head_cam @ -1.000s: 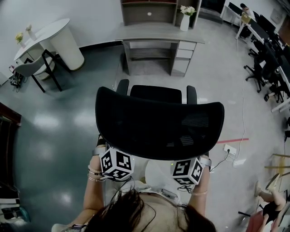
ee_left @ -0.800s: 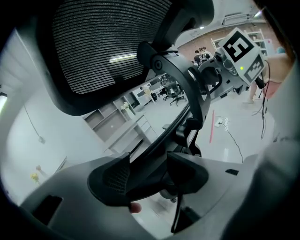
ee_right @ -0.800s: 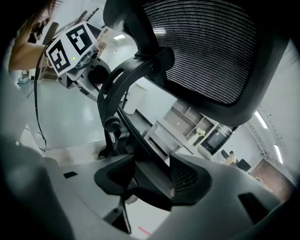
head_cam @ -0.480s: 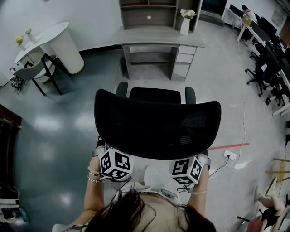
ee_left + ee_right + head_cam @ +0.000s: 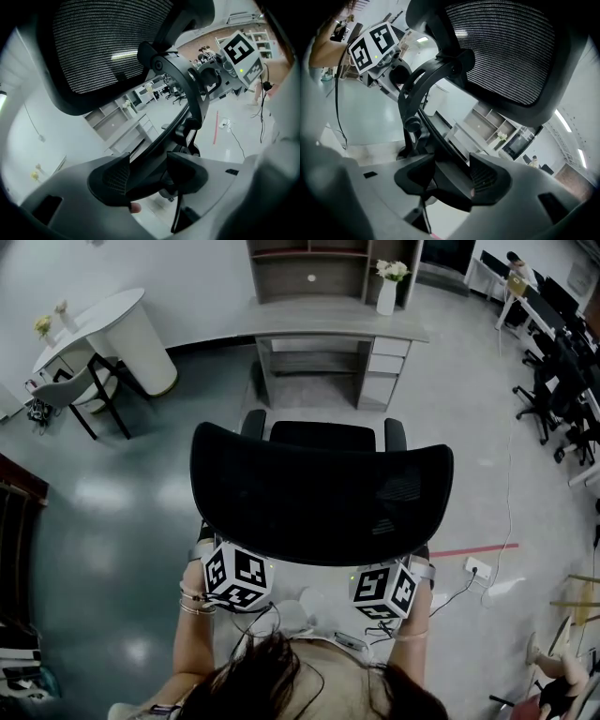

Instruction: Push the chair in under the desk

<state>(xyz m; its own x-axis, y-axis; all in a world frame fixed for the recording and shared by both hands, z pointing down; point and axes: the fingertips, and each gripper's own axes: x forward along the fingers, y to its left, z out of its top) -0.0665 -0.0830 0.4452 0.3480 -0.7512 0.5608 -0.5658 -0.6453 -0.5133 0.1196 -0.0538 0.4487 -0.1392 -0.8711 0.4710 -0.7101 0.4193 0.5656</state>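
Observation:
The black mesh-backed office chair (image 5: 319, 493) stands in the middle of the head view, facing the grey desk (image 5: 328, 317) further ahead, with open floor between them. My left gripper (image 5: 237, 576) sits under the lower left edge of the backrest, and my right gripper (image 5: 384, 589) under the lower right edge. In the left gripper view the left gripper (image 5: 149, 176) is shut on the chair's black back frame (image 5: 185, 101). In the right gripper view the right gripper (image 5: 452, 176) is likewise shut on the back frame (image 5: 417, 101). Their fingertips are hidden from the head view.
A white vase of flowers (image 5: 387, 292) stands on the desk's right end, drawers (image 5: 382, 362) below it. A white round table (image 5: 112, 320) and grey chair (image 5: 70, 390) stand at left. A power strip (image 5: 478, 568), cable and red floor line (image 5: 473, 549) lie at right, office chairs (image 5: 548, 395) beyond.
The chair and both grippers have moved a little forward toward the desk; the red floor line has slid back toward me. Both grips are unchanged.

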